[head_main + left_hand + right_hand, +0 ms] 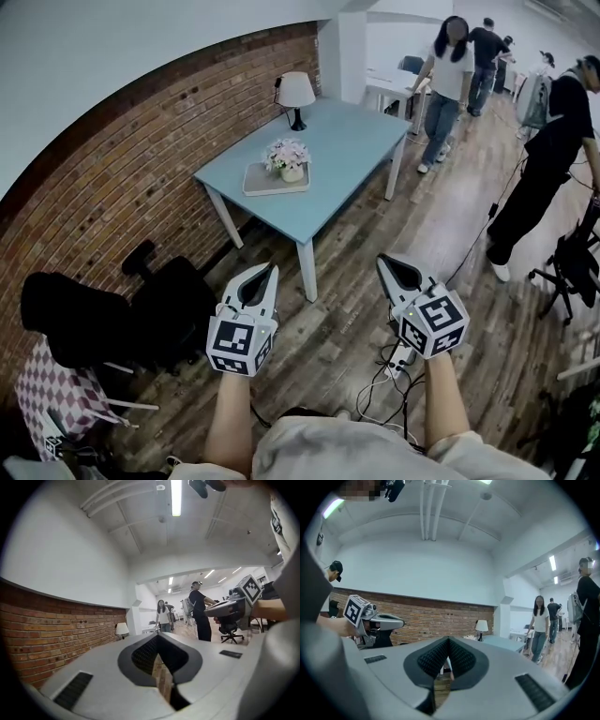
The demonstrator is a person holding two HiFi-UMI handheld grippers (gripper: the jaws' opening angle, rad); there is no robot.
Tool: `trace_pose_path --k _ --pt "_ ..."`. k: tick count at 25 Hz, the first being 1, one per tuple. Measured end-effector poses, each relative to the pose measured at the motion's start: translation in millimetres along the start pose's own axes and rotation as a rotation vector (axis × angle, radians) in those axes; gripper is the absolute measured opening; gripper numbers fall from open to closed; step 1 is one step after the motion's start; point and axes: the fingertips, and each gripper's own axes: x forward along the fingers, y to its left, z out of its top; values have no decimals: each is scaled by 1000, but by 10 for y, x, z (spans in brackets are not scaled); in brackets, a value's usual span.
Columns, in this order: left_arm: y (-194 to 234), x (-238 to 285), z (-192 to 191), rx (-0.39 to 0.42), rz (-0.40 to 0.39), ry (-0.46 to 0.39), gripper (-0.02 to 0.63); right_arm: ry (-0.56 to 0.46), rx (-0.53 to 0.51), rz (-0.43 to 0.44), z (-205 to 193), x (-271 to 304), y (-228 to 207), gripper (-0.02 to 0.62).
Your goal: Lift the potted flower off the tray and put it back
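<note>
At the bottom centre of the head view, both grippers are held out level over the wooden floor [352, 309], well short of the worktop [352, 141]. The left gripper [271, 269] has its jaws pressed together with nothing between them, and its own view looks straight down the closed tips. The right gripper [382, 261] is the same: jaws together, empty, touching nothing.

Up in the middle of the frame, the potted flower [288, 157] stands on the tray [261, 184], towards the tray's right side. The tray lies on the pale blue worktop close to its left edge, near the front corner. A lamp [296, 94] stands at the far corner, by the brick wall [112, 197].

There is open floor between the gripper tips and the worktop's near leg. At lower left a black chair [155, 305] crowds the wall side, just beside the left gripper. Cables [394, 370] trail on the floor under the right gripper. At upper right several people [448, 75] stand beyond the worktop, and one in black [548, 159] is at the right edge of the frame, well apart from the grippers.
</note>
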Motion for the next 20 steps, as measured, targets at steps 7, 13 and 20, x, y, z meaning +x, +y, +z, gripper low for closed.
trace_pose_path --k 7,13,20 --pt "-48 116 -95 -13 20 26 12 5 11 35 -105 96 -177 8" --pt "177 379 -245 -26 28 38 12 16 3 42 -156 430 -298 8" --pt "677 993 -431 -10 18 40 12 18 -3 26 -124 1134 -599 8"
